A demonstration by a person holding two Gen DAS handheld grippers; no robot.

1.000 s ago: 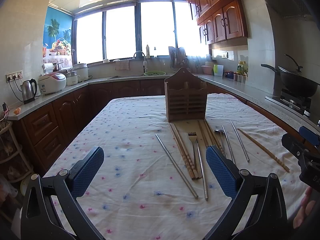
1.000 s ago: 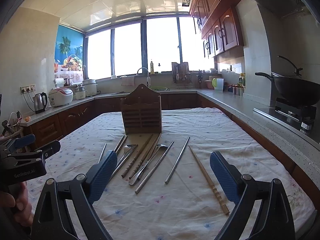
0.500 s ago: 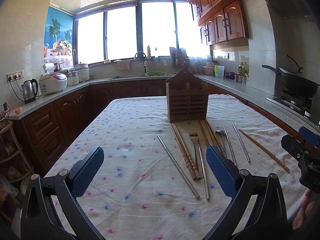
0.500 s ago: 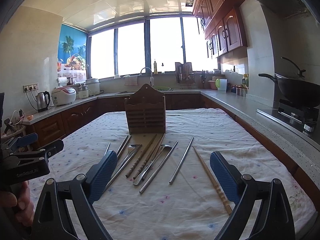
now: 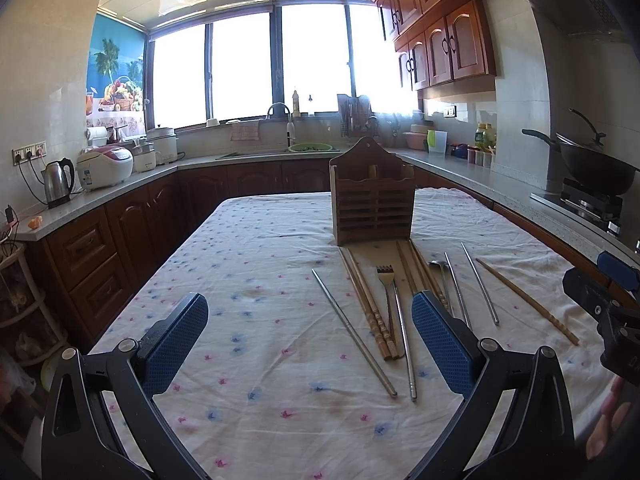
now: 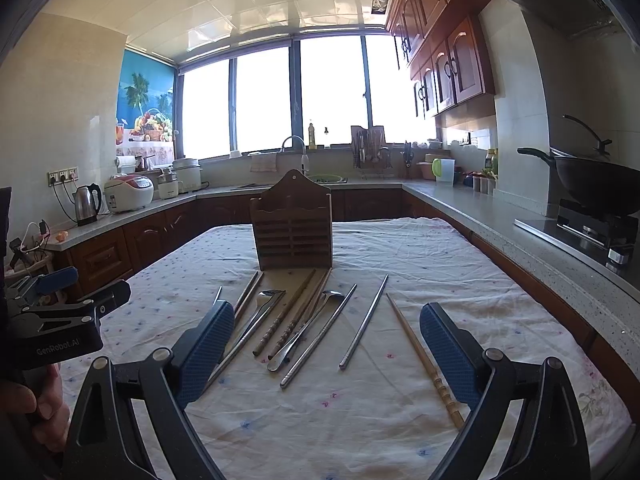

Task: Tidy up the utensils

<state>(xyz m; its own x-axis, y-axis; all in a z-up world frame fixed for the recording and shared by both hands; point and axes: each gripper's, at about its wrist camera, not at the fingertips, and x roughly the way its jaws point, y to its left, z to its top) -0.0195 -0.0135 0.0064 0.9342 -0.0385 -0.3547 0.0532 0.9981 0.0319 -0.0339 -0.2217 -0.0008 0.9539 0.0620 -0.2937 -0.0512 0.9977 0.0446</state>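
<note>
A brown wooden utensil holder (image 5: 371, 196) (image 6: 293, 227) stands upright in the middle of the cloth-covered table (image 5: 256, 320). In front of it lie several utensils side by side: wooden chopsticks (image 5: 370, 308), a metal fork (image 5: 396, 312), a metal chopstick (image 5: 352, 328), a spoon (image 6: 310, 326), and a lone wooden chopstick (image 6: 424, 356) at the right. My left gripper (image 5: 310, 336) hovers open above the near table, left of the utensils. My right gripper (image 6: 326, 344) is open too, with the utensils' near ends between its blue pads; it holds nothing.
Counters run along three sides, with a kettle (image 5: 58, 178), a rice cooker (image 5: 105, 165), a sink (image 5: 280, 148) and a wok (image 5: 592, 170) on a stove at the right. A hand (image 6: 24, 404) holds the other gripper at the left edge.
Both views have risen slightly and tilted a little; the holder and utensils sit lower in the right wrist view. Nothing on the table has moved. Both grippers stay open.
</note>
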